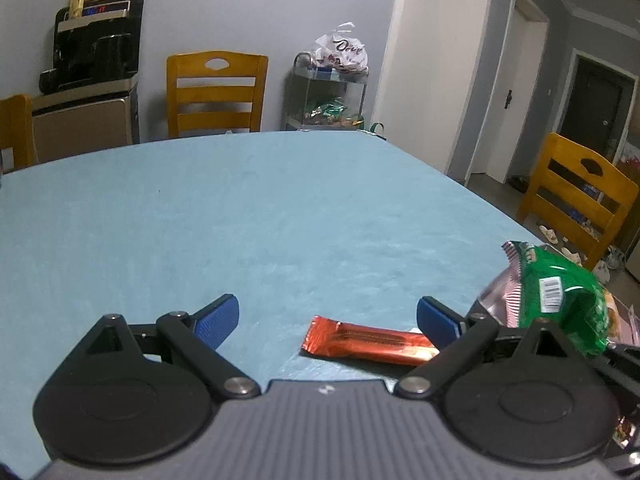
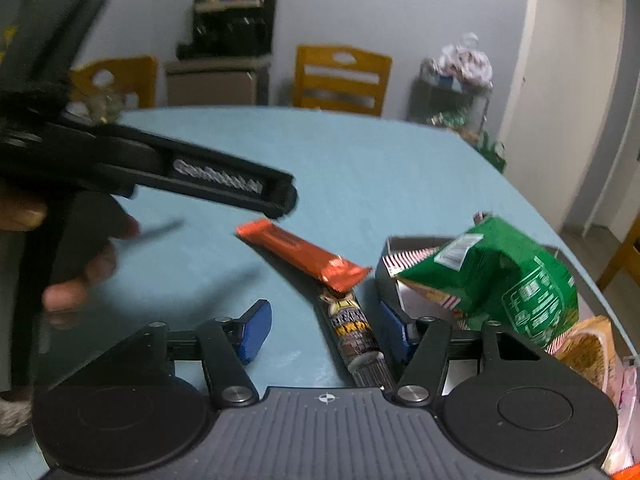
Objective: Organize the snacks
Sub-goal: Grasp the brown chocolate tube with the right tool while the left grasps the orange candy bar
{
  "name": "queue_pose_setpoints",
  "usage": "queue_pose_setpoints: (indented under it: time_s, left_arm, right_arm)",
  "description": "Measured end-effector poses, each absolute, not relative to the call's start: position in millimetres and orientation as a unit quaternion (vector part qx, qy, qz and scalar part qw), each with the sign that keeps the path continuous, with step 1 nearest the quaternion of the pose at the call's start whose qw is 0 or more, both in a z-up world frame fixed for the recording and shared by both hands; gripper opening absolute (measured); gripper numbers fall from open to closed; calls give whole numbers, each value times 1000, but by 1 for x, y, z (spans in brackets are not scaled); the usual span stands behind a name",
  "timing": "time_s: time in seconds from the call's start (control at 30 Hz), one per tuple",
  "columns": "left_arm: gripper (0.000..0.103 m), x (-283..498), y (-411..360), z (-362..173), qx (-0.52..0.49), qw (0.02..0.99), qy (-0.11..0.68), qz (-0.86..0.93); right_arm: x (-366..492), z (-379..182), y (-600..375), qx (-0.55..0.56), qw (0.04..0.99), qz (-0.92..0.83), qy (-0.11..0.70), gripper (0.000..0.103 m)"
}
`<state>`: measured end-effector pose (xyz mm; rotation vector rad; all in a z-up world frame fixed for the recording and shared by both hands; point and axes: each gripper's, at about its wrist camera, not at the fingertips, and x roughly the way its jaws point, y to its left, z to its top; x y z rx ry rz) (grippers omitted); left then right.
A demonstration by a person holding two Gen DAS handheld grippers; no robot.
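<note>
My left hand sat at the far left of the right wrist view, fingers wrapped on the black handle. The body of my left hand-held gripper reached from there toward the orange bar, which I take as my landmark. In the left wrist view the blue pads stood wide apart with nothing pressed between them; the bar lay on the surface between them, nearer the right pad, its far end hidden behind that finger.

The bar lay flat on the blue surface, slanting from upper left to lower right in the right wrist view. Just below its lower end, touching or slightly under it, lay a dark tube snack with a printed label, pointing back toward my right hand-held gripper. That gripper's jaws stood partly open, well short of their widest. The tube lay between the blue pads, close to the right pad. I could not tell whether that pad touched it; the left pad was clearly apart from it.

Right of the bar stood a grey box, and a green bag lay tilted over its rim. Further right, at the frame edge, an orange-patterned packet lay just beside the bag.

Behind the bar, past the surface's far edge, stood a yellow chair against the wall.
</note>
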<state>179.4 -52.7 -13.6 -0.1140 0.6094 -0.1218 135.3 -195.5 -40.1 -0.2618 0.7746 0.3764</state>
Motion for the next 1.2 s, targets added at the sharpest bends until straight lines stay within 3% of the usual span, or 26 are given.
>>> queue_pose_setpoints:
  time_s: [0.27,0.33,0.4,0.8,1.03,1.17,1.2]
  left_arm:
    - [96,183,-53,-24,-44,951,303,-47]
    - [96,183,-51,-25,-50,950,304,-47]
    - [96,185,-50,-26,-56,948,308,-51]
    - [96,196,-65,-22,-4,945,314,-89]
    - [96,217,-94,-35,93,928,311,-184]
    - [82,230,-105,-50,126,915,318,-213]
    - [72,233,-103,-51,122,915,317,-217]
  right_arm:
    - [148,-55,-182,-149,889,178,394,52]
    - [148,-55,-186,-140,888,181,400,29]
    - [147,-54,-192,-130,885,189,406,26]
    - [97,-41,-215,-128,868,255,407,24]
    - [77,-37,-230,-125,862,276,407,24]
    - [75,-35,-235,-118,860,283,408,24]
    - [71,-35,-236,-117,860,285,407,24]
